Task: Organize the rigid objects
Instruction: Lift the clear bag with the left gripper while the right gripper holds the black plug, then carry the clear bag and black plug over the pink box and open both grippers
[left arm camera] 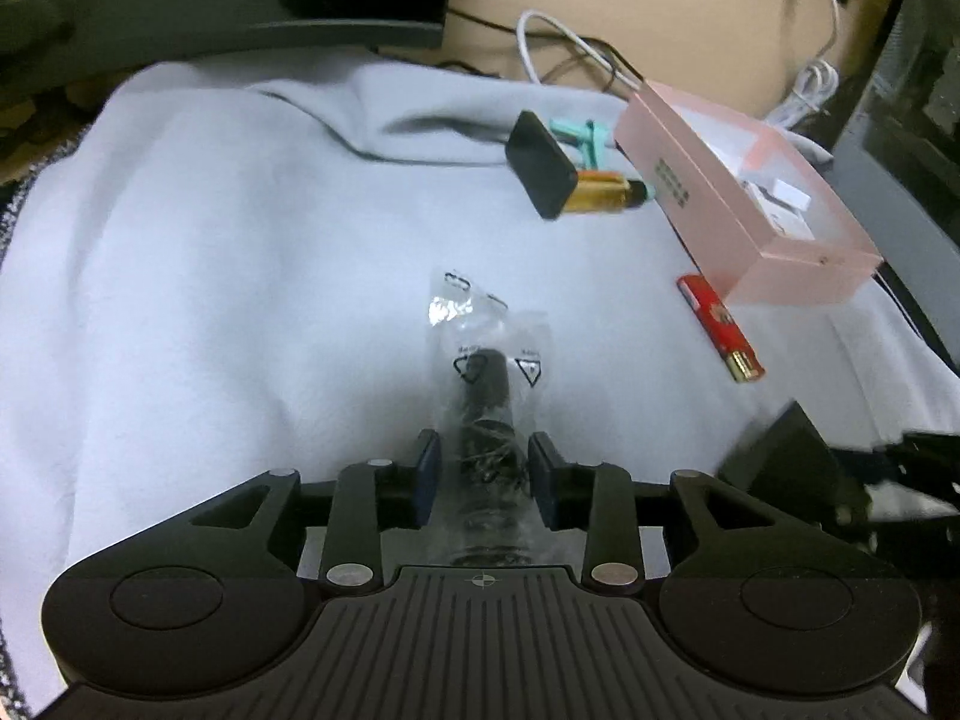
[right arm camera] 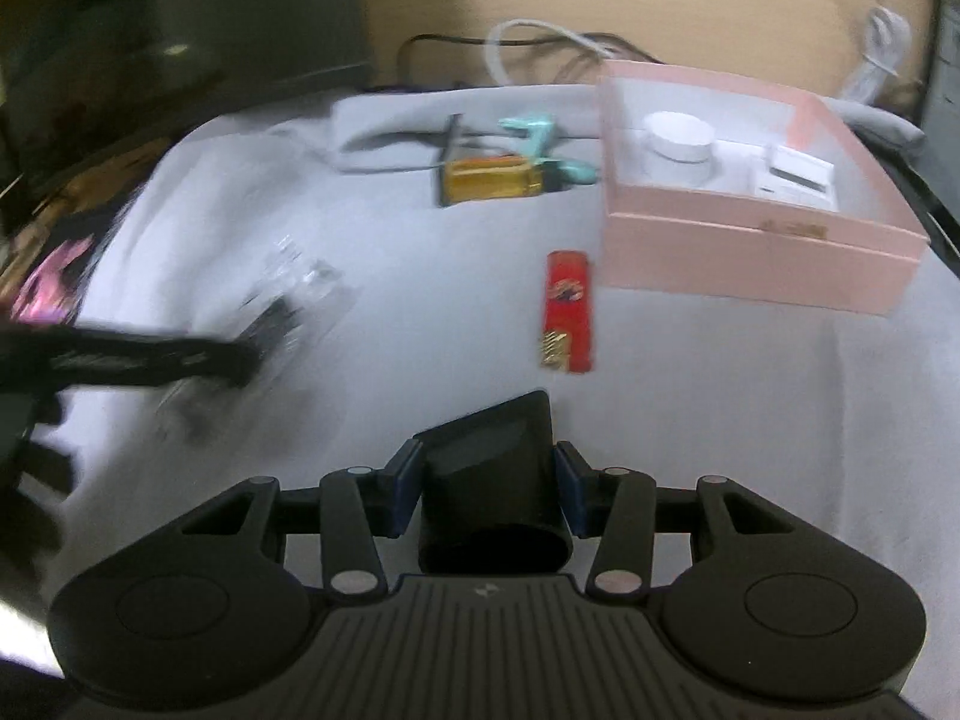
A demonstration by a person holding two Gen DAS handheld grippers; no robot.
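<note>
- Left wrist view: the open pink cardboard box (left arm camera: 744, 204) is standing at the right of the pale grey cloth (left arm camera: 210, 270) and is already holding a few white items.
- Still lying outside the box: a red rectangular lighter with a gold end (left arm camera: 720, 327) just beside its near wall, a black flat pad with an amber-gold block (left arm camera: 561, 177) near its far end, and a teal plastic piece (left arm camera: 585, 135) behind them. Judged from this, the sorting is only partly done.
- The left gripper (left arm camera: 483, 474) is standing with its jaws partly open. A clear plastic bag holding a black cylindrical part (left arm camera: 486, 396) is lying between the blue pads (left arm camera: 427, 474). A gap is showing on each side, so the pads are not pressing on it.
- Right wrist view: the right gripper (right arm camera: 486, 495) is closing its jaws firmly on a black rounded-rectangular case (right arm camera: 489, 480), with both pads touching its sides.
- The case is sitting above the cloth, near the lighter and well short of the pink box.
- The box interior is showing a white round puck (right arm camera: 678, 141) and a white rectangular block (right arm camera: 798, 177). Free space is remaining for the case.
</note>
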